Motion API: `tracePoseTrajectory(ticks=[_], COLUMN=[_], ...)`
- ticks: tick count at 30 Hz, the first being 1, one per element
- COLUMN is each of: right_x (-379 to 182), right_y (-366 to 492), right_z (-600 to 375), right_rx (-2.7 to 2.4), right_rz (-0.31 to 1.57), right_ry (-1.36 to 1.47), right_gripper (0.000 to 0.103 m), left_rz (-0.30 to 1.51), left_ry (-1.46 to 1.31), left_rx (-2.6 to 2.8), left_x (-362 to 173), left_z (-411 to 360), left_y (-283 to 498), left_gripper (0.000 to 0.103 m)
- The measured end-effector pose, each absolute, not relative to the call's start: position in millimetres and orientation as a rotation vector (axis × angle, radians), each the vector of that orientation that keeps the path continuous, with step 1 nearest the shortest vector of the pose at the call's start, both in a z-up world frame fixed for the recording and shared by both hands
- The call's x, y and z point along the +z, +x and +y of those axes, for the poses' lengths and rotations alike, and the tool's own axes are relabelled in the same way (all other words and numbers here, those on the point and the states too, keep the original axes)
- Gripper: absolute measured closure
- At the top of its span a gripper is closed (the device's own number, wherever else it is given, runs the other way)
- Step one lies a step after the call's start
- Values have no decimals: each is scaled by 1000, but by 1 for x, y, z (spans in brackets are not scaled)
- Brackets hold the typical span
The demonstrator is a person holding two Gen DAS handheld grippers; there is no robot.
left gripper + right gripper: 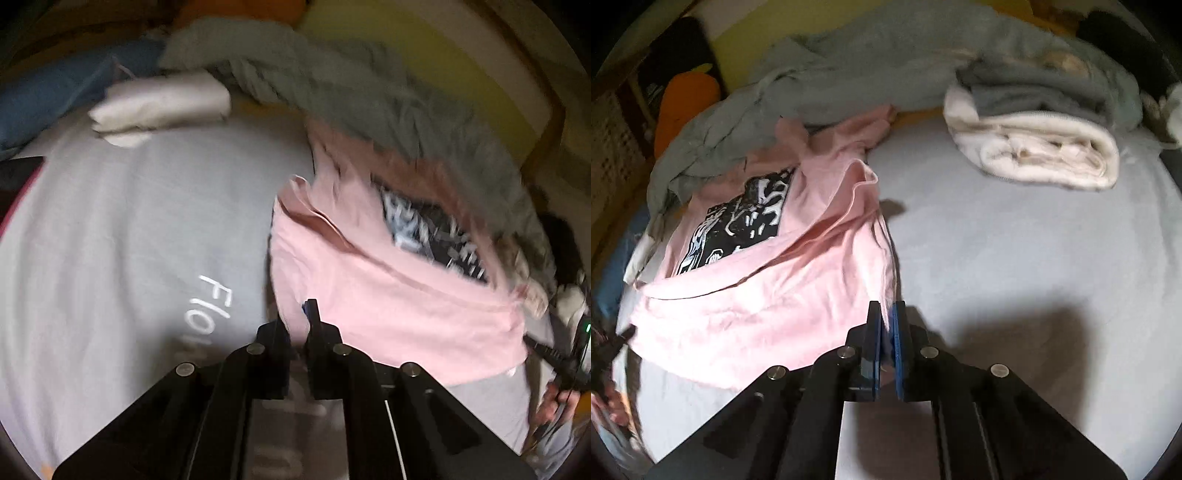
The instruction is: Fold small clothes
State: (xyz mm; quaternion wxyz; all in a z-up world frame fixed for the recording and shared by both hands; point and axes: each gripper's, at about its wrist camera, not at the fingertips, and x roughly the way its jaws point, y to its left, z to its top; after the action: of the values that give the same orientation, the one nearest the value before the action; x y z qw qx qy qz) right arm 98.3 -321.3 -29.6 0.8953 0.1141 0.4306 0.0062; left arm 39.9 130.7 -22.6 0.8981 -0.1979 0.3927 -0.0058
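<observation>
A pink shirt (388,314) (757,306) with a black-and-white print (436,236) (738,225) lies partly folded over itself on a pale grey sheet (129,221) (997,258). My left gripper (297,317) is shut on the pink shirt's near left edge, with fabric pinched between its black fingers. My right gripper (886,317) is shut on the shirt's near right corner, and pink cloth shows between its blue pads (897,325). Each view catches the other gripper and a hand (557,402) (613,402) at the frame's edge.
A folded white cloth (162,99) (1045,155) with a grey piece (1034,92) on top lies farther back. A rumpled grey-green blanket (351,85) (849,55) lines the far side behind the shirt. A blue cloth (48,96) and an orange object (683,99) sit beyond.
</observation>
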Motion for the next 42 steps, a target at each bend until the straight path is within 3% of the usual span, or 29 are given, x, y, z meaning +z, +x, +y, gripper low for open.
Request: tracePoseTrajectory(ticks=[6,13,15,17,18,20,24,29,33,34,42], right_x=[1,-41,-27,-11,-3,9,9,-27,-37,-37,-9], right_y=[40,0,6,9,10,26,61,111,129,130,104], right_z=[-335,-328,-325,-323,-320,-320,-309,-293,-305,-310,-316], right_rx=[-23,-55,-90,-110,-108,-91,-51,-29,-111,-125,-55], right_rz=[814,961,946,887,859,835,891,1019,970,964,801], right_ry=[309,254,203,152,134,108,43,-20,27,35,93], right_gripper=[100,99,90,74,69,54,54,54,41,38,39], left_rz=[739,895,865,810,782,752,809,875,876,877,700], left_ry=[-353,-153,-83,-37,-20,2,-4,168,109,100,44], left_rx=[69,128,132,131,123,94,-5,83,119,124,92], left_x=[8,-34,-25,-9,-1,12,16,-25,-40,-40,-3], left_z=[130,118,111,106,104,98,84,65,81,85,99], left_y=[-16,-36,-31,-27,-23,-10,43,97,116,118,92], left_gripper=[97,91,88,65,59,57,57,56,50,43,38])
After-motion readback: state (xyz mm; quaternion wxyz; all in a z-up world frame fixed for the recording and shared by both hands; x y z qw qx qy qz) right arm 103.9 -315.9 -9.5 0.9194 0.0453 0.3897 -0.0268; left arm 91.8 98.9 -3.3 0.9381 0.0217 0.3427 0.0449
